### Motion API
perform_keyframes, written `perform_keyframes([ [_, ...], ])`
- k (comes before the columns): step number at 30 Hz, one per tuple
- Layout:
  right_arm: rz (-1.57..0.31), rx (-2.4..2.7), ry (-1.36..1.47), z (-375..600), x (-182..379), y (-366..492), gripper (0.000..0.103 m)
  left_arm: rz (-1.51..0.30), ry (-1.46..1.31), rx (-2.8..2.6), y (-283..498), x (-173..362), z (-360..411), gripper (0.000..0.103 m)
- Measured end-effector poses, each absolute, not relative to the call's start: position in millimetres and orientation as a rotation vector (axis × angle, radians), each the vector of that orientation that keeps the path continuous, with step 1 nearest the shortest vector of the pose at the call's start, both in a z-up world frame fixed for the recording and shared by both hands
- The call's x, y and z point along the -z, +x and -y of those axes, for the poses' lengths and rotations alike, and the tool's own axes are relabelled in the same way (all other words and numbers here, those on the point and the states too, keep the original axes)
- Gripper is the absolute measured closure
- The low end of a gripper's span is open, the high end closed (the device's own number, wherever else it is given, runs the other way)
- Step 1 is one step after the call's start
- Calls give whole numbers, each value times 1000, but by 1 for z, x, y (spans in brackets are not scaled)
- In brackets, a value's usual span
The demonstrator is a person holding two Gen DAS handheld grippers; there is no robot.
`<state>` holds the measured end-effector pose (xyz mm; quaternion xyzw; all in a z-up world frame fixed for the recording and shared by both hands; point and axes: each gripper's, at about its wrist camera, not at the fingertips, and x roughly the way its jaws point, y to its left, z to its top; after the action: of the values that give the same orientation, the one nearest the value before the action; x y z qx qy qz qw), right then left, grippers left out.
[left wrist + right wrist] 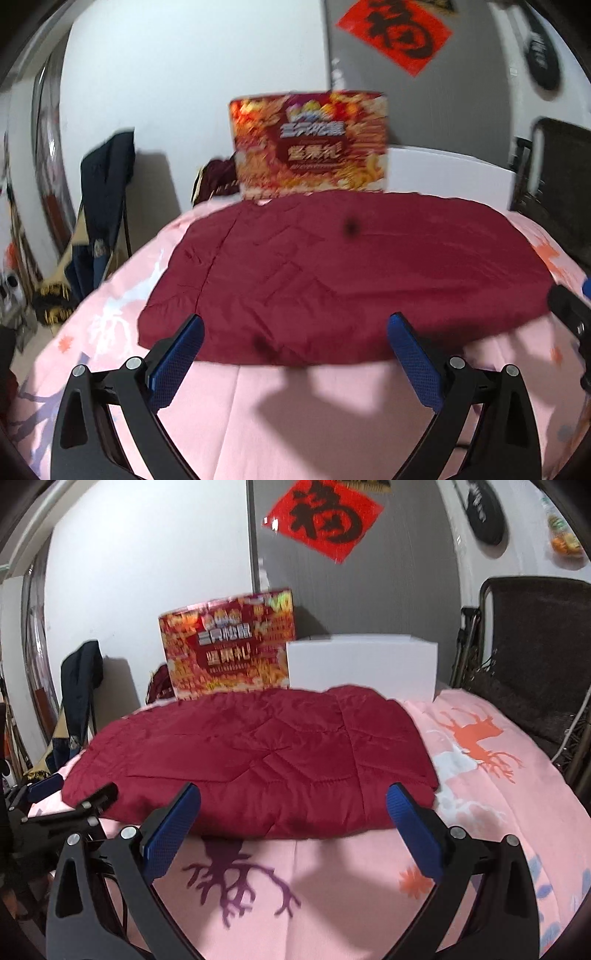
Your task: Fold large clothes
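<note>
Grippers first: the left gripper (pixel 295 332) has its blue-padded fingers (pixel 177 362) spread wide, with nothing between them, above the pink bedsheet (pixel 295 406) just short of the garment's near edge. The right gripper (pixel 293 805) is likewise spread and empty, its blue pads (pixel 413 834) framing the near hem. In the right wrist view, the left gripper appears at the lower left, close to the garment's left corner.

Dark red quilted garment (pixel 251 760) lies flat in a roughly rectangular, folded shape on the middle of the bed, with diagonal stitch lines and a vertical seam visible. The sheet under it is pink, printed with an orange deer (pixel 476 738) to the right and a purple antler motif (pixel 240 875) near the front.

Behind the garment, a red and gold printed box (pixel 229 653) stands upright, touching or just beside a plain white box (pixel 362 668). A brown chair (pixel 535 657) stands at the right. A red paper square with a black character (pixel 325 517) hangs on the grey wall panel.
</note>
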<state>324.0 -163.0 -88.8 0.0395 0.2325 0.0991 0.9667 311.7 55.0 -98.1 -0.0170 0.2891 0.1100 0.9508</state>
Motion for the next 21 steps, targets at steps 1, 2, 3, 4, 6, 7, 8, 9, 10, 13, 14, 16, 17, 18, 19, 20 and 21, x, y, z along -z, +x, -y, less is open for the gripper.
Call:
perform_keyframes([
  [1, -485, -194, 78, 162, 89, 334, 4, -600, -65, -239, 321, 96, -61, 3],
  [2, -500, -189, 74, 161, 89, 345, 4, -608, -99, -250, 329, 93, -67, 3],
  [3, -520, -185, 72, 160, 90, 358, 4, -610, -124, -257, 334, 92, -72, 3],
  [4, -535, -183, 76, 160, 93, 368, 4, -612, -155, -261, 340, 92, -77, 3],
  [6, -579, -172, 98, 164, 105, 389, 4, -620, -182, -264, 349, 97, -85, 3],
  [7, -613, -168, 109, 168, 112, 397, 4, -637, -175, -268, 354, 105, -89, 3],
  [8, -668, -172, 138, 175, 120, 406, 4, -666, -159, -277, 359, 114, -93, 3],
  [9, -704, -203, 195, 186, 125, 413, 4, -694, -160, -277, 363, 119, -99, 3],
  [10, -711, -224, 234, 195, 125, 415, 5, -705, -178, -264, 364, 121, -105, 3],
  [13, -673, -93, 216, 217, 120, 411, 4, -691, -231, -346, 360, 118, -134, 3],
  [14, -674, 21, 187, 227, 121, 411, 4, -686, -232, -399, 357, 118, -142, 3],
  [16, -708, 75, 254, 250, 128, 413, 4, -697, -253, -538, 349, 119, -167, 3],
  [17, -723, 85, 325, 265, 132, 414, 4, -706, -286, -568, 345, 121, -179, 3],
  [18, -722, 116, 425, 285, 136, 411, 4, -707, -353, -565, 339, 124, -192, 3],
  [19, -708, 159, 474, 297, 136, 407, 4, -702, -412, -559, 333, 125, -201, 3],
  [20, -681, 209, 507, 307, 134, 401, 4, -689, -461, -558, 325, 125, -206, 3],
  [21, -640, 242, 527, 314, 130, 393, 4, -681, -466, -559, 320, 124, -206, 3],
])
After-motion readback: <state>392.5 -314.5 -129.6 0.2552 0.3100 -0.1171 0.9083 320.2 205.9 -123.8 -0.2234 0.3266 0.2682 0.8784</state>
